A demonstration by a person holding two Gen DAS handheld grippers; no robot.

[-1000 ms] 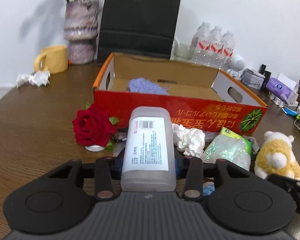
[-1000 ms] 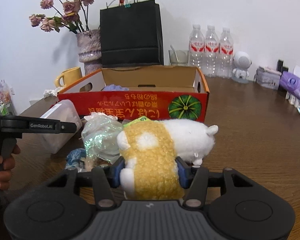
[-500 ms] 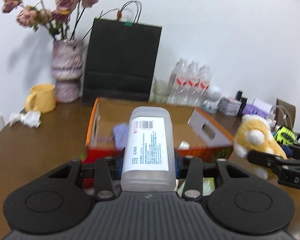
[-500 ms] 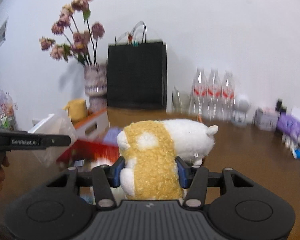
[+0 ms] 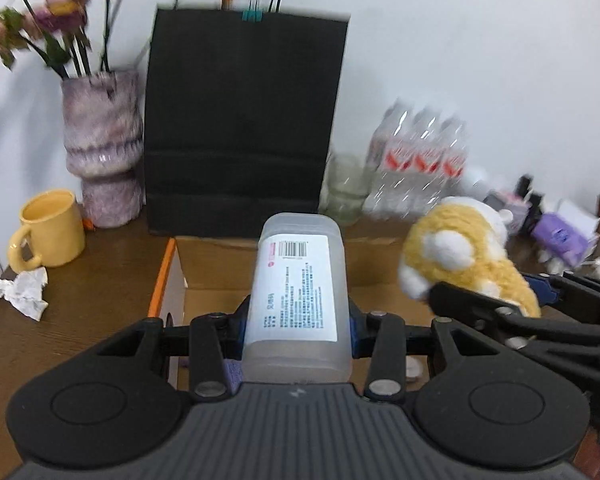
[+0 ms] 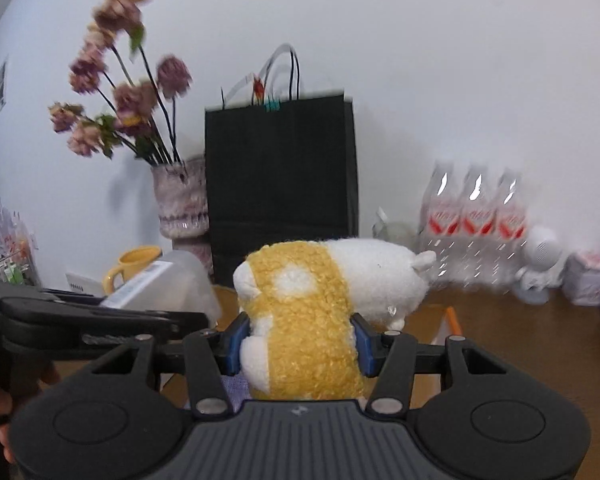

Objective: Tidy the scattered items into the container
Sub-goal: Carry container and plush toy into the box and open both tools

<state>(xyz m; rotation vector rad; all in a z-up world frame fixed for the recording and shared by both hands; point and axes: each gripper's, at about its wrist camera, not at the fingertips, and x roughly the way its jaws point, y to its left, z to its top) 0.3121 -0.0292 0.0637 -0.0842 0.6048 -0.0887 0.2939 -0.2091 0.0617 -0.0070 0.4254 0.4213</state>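
Note:
My left gripper [image 5: 296,320] is shut on a translucent plastic box [image 5: 298,300] with a white barcode label, held above the open cardboard box [image 5: 216,276] with an orange rim. My right gripper [image 6: 298,344] is shut on a yellow and white plush toy [image 6: 312,312], also held above the cardboard box [image 6: 444,324]. In the left wrist view the plush toy [image 5: 460,260] hangs to the right of the plastic box. In the right wrist view the plastic box [image 6: 168,284] is at the left. The box's inside is mostly hidden.
Behind the box stand a black paper bag [image 5: 244,128], a vase of dried flowers [image 5: 102,148], a yellow mug [image 5: 48,236], water bottles [image 5: 420,168] and a glass jar [image 5: 346,188]. Crumpled paper [image 5: 20,292] lies on the wooden table at left.
Both grippers have risen from the table and moved forward over the cardboard box, carrying the plastic box and the plush toy. The items lying in front of the box have dropped out of view.

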